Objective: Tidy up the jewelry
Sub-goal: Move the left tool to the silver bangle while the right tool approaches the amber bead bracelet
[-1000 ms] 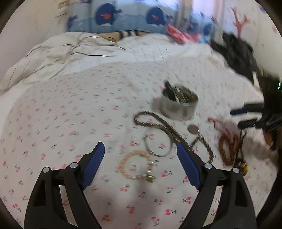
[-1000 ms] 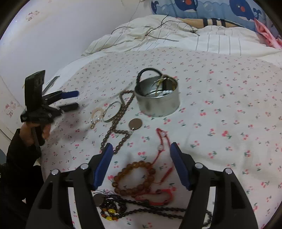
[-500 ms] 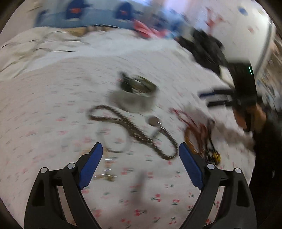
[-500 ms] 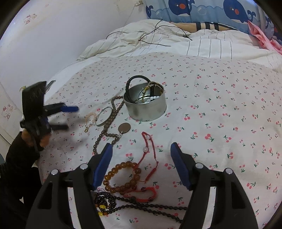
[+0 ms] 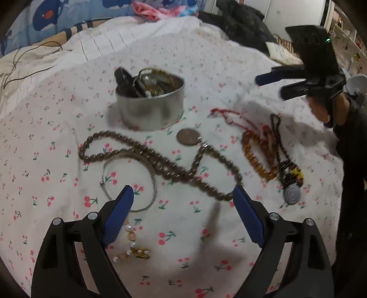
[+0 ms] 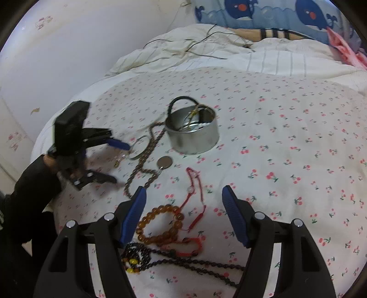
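Note:
A round metal tin [image 5: 150, 107] [image 6: 192, 134] holding several pieces of jewelry stands on the cherry-print bedsheet. In front of it lie a brown bead necklace [image 5: 160, 164] with a round pendant [image 5: 187, 136], a silver bangle [image 5: 129, 181] and a pearl bracelet [image 5: 132, 245]. An amber bead bracelet [image 6: 160, 225], a red cord [image 6: 195, 194] and a dark bead string [image 6: 183, 261] lie to the right. My left gripper [image 5: 183, 199] is open and empty, low over the necklace and bangle. My right gripper [image 6: 183, 199] is open and empty above the amber bracelet and red cord.
A rumpled white duvet [image 6: 218, 57] and whale-print pillows [image 6: 263, 13] lie at the far end of the bed. A dark bag [image 5: 243, 25] sits at the far right. The wall [image 6: 68, 45] borders the bed's left side.
My left gripper has swung right and dropped closer to the necklace and bangle. My right gripper has pulled back slightly from the tin. Both stay open.

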Tool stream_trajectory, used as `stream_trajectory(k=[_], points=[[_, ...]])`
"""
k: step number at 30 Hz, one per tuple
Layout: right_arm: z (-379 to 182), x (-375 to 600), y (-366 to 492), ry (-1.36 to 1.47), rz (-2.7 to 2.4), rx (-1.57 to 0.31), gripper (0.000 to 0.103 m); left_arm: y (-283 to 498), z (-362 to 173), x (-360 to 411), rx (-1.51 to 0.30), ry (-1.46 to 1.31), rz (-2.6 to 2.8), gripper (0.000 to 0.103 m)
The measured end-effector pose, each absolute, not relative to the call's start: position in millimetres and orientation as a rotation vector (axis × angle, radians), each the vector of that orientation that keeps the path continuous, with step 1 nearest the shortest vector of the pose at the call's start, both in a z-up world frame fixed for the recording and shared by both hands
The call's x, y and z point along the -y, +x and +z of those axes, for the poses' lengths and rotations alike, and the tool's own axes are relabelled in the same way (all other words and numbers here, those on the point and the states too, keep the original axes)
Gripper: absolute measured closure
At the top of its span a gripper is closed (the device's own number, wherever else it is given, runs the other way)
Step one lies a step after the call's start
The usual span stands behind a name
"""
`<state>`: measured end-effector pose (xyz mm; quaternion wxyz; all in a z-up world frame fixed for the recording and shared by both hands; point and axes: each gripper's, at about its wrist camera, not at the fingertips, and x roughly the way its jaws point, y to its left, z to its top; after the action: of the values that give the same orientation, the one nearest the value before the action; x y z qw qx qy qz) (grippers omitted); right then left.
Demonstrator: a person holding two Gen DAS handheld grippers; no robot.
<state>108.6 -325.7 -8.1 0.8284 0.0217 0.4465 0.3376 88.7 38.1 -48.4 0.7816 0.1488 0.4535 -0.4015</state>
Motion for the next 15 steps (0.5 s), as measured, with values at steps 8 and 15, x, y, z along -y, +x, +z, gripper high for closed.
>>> stream_trajectory(k=[8,15], points=[[1.3,356.6,107.7,0.054,0.682,-0.942,0.036,97.2,-65.4,-36.6,-1.002,0.376,-0.826,0.019],[6.4,382.5,108.6,0.147,0.694,-0.937,0.035,99.5,-66.7,-38.1,-1.010,0.378,-0.804,0.033]])
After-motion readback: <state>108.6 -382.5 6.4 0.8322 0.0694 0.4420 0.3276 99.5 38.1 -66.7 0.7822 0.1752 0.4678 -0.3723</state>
